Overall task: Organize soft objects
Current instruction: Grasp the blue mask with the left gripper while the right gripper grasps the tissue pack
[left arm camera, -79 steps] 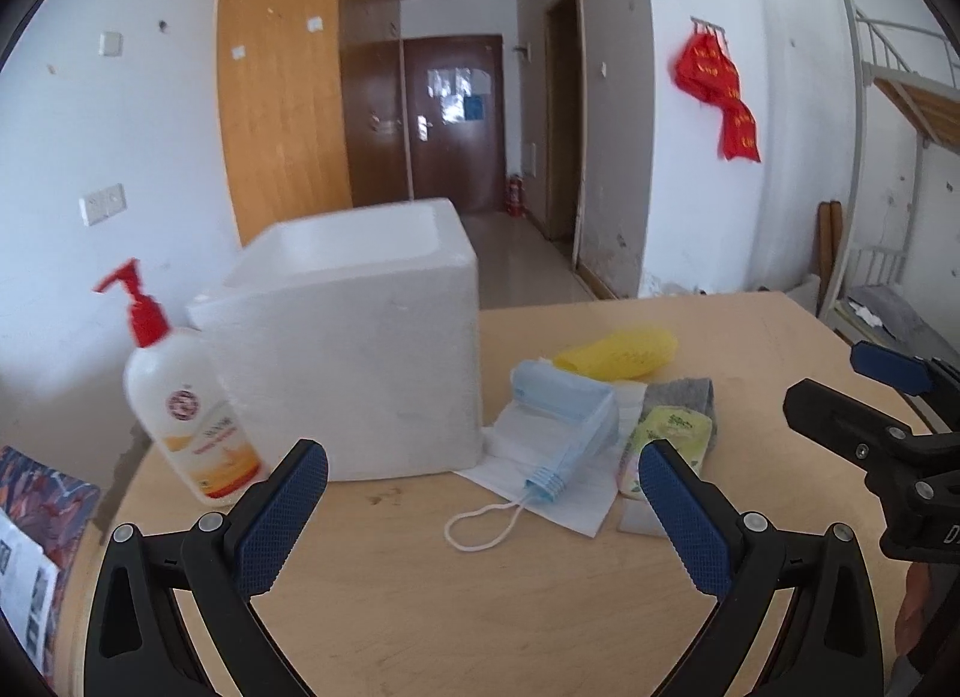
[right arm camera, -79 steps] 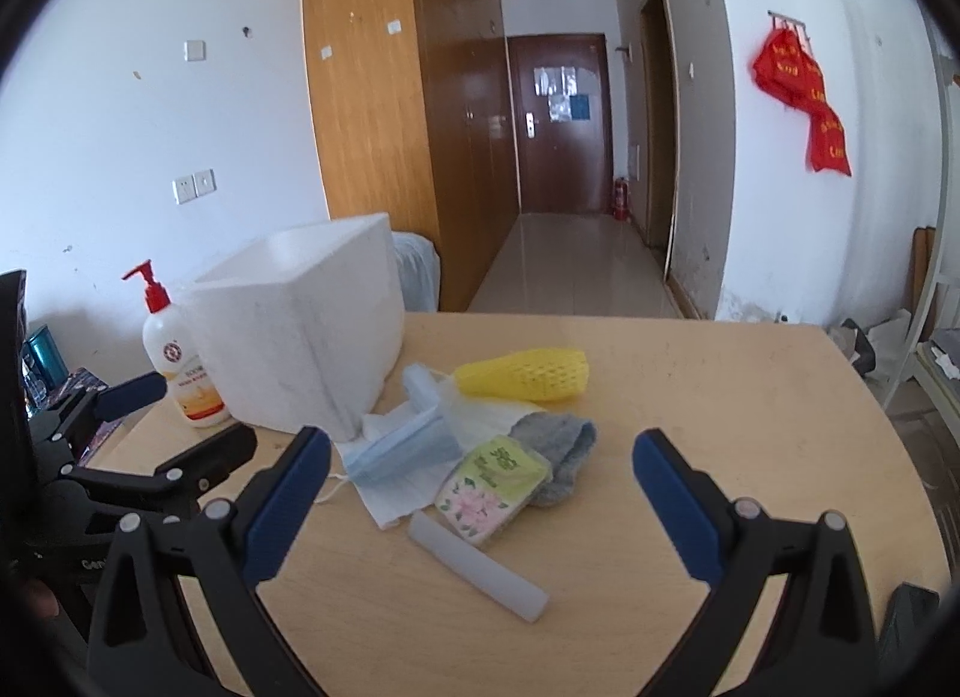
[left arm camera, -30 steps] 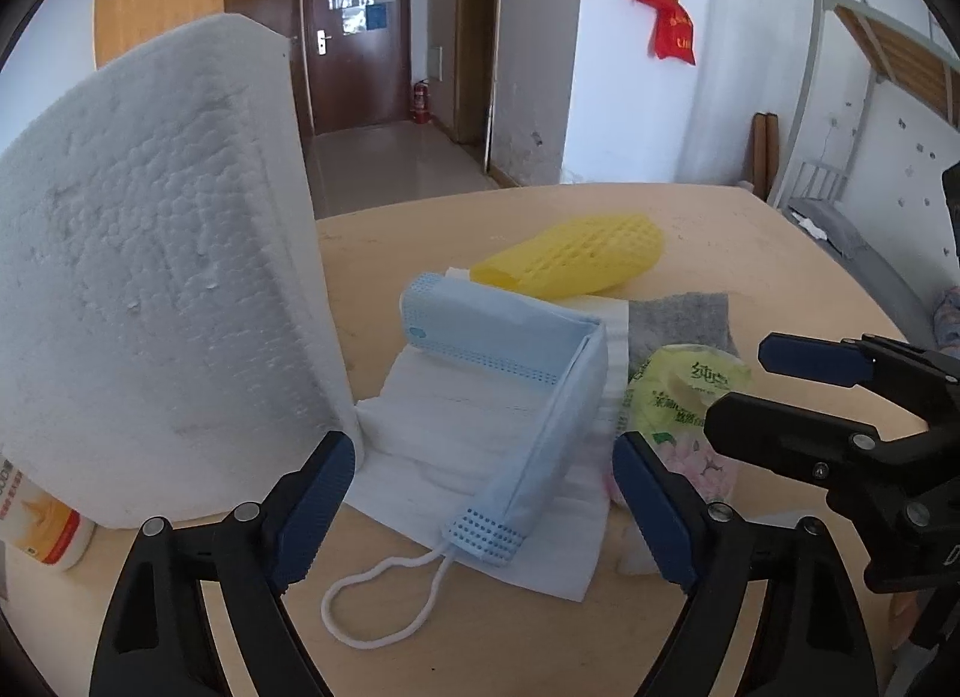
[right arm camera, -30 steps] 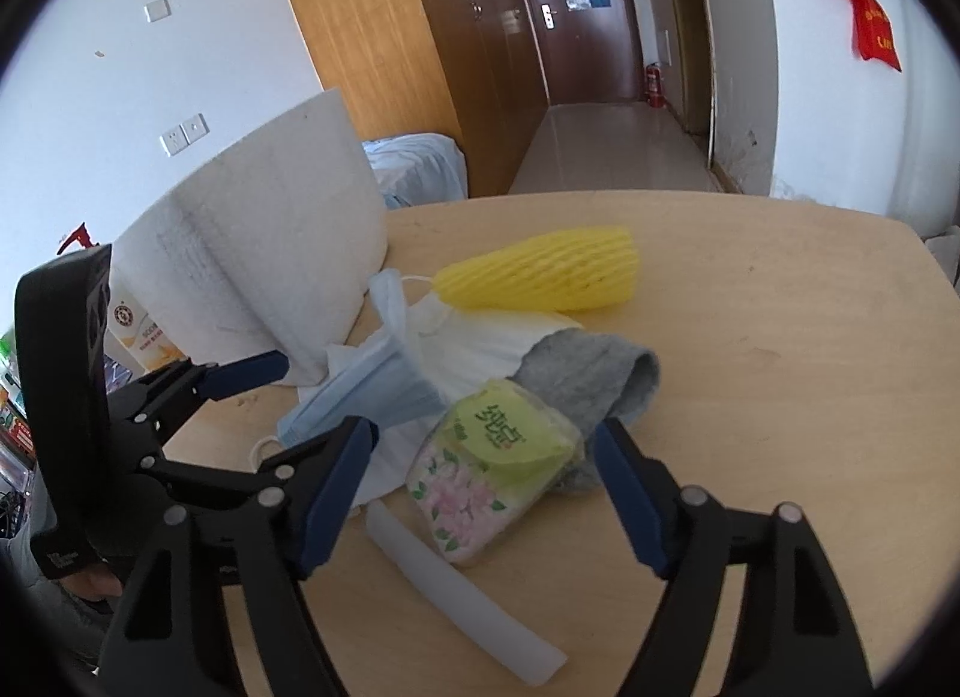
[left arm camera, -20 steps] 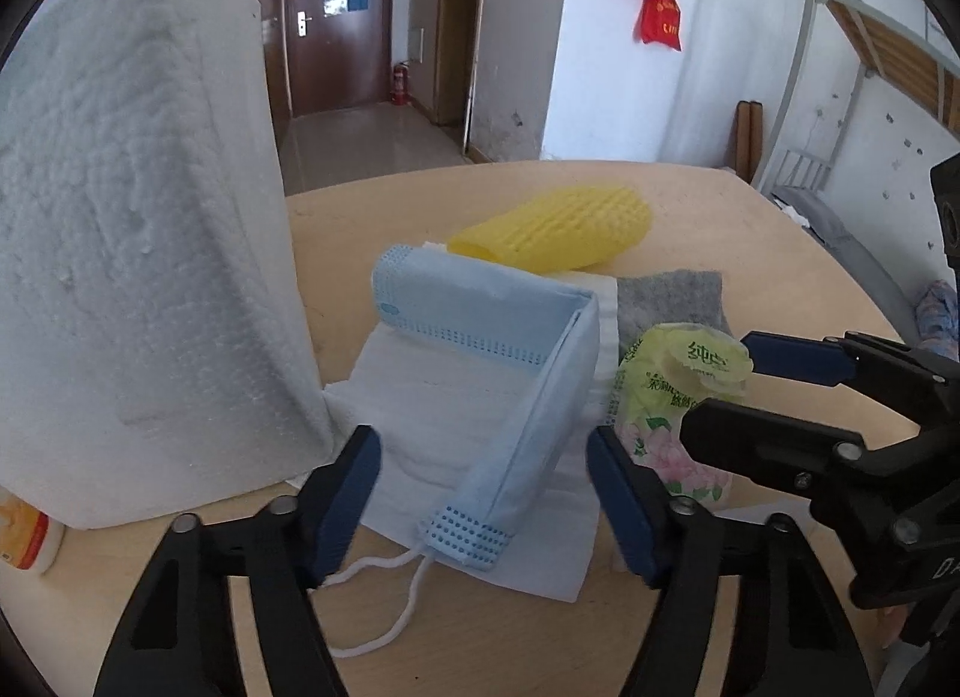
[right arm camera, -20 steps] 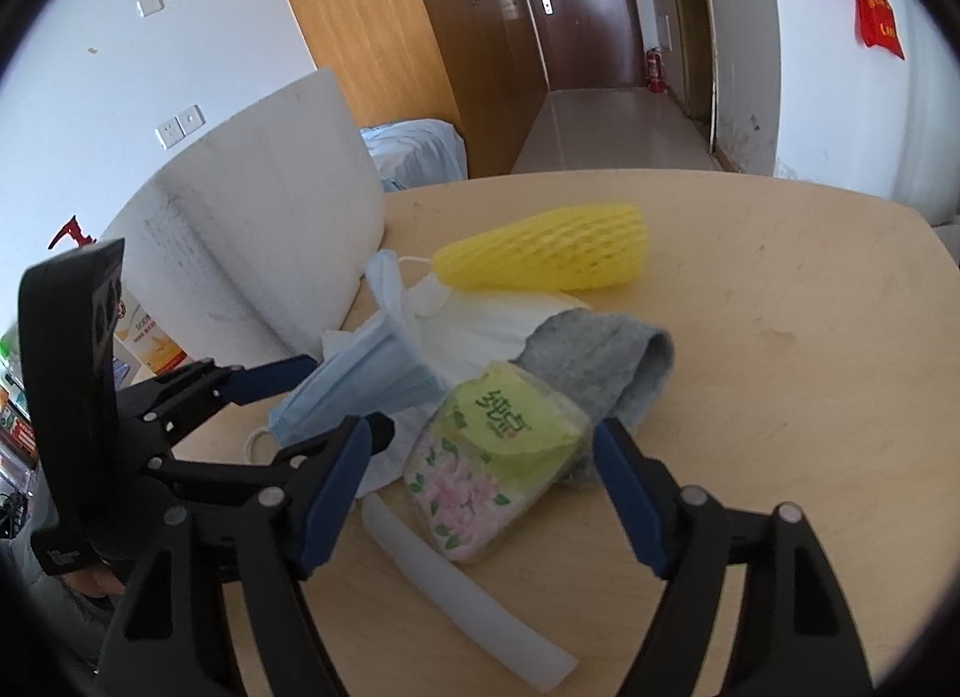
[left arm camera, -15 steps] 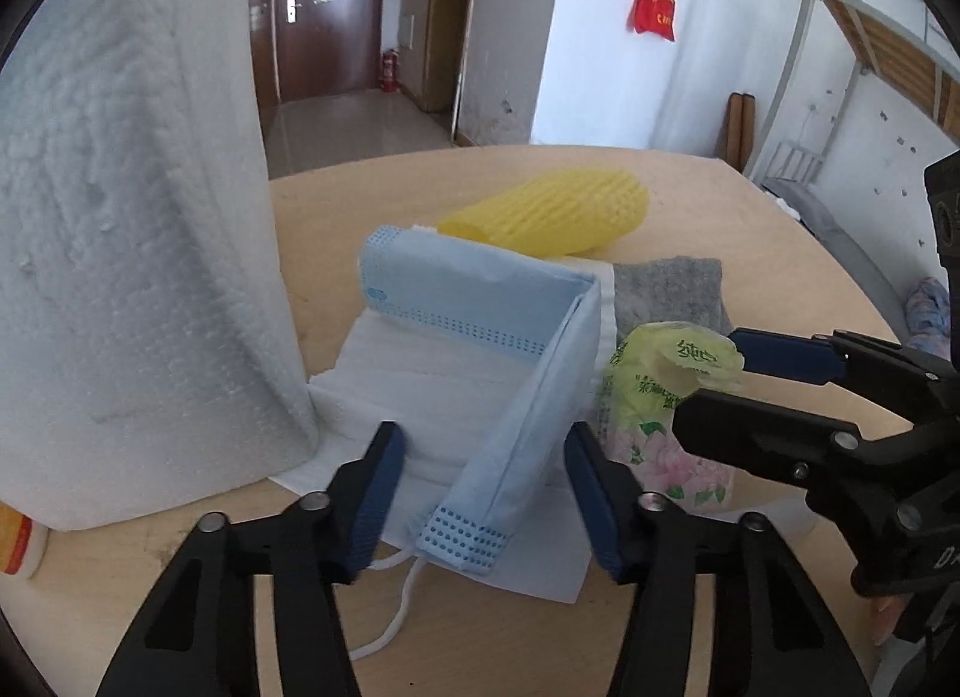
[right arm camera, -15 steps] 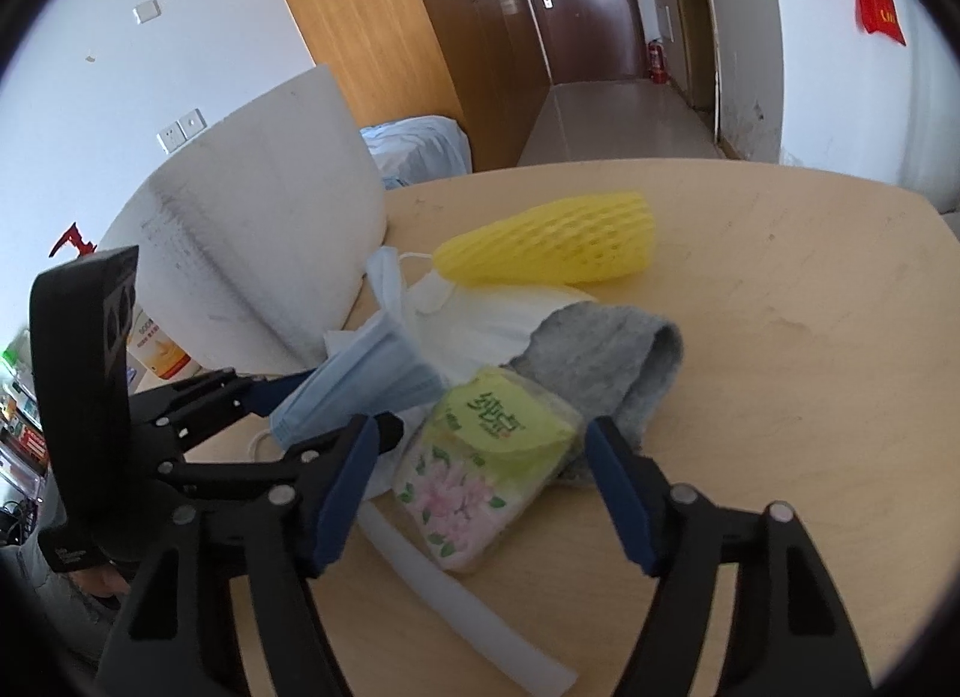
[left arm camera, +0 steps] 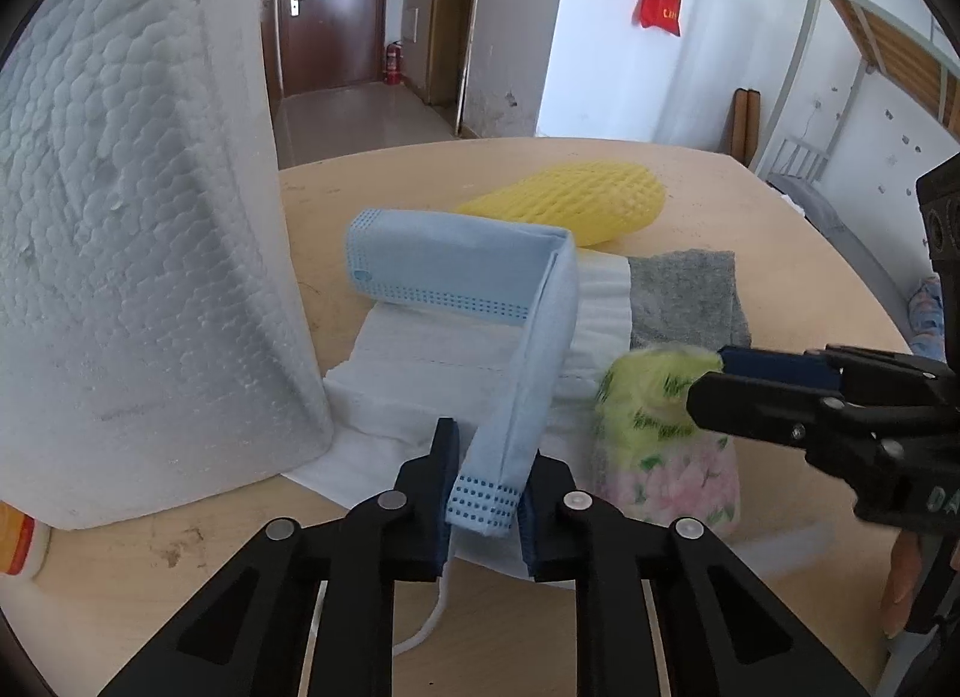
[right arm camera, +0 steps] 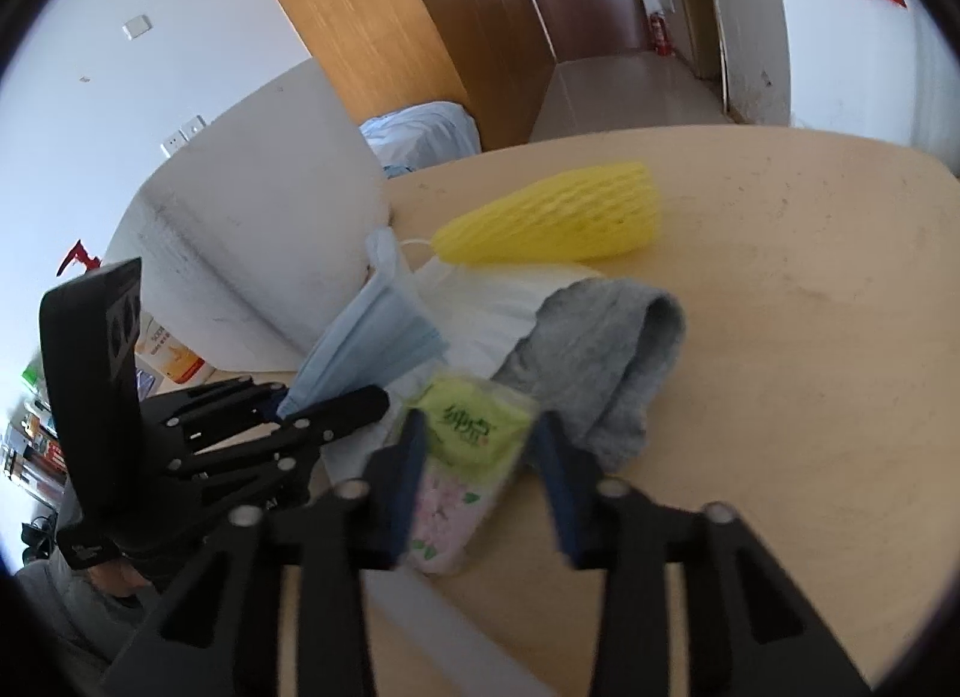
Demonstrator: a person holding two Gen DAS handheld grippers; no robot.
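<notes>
A folded blue face mask lies on a white mask beside a white foam box. My left gripper is shut on the blue mask's near end; it also shows in the right wrist view. A green and pink tissue pack lies on the table, next to a grey sock and a yellow foam net sleeve. My right gripper has closed in on the tissue pack, the fingers at its two sides.
The round wooden table carries a white foam strip near the front edge. A pump bottle stands behind the foam box. A bunk bed stands at the right.
Both grippers moved forward and down to the pile. The left fingers closed on the blue mask's end. The right fingers narrowed around the tissue pack.
</notes>
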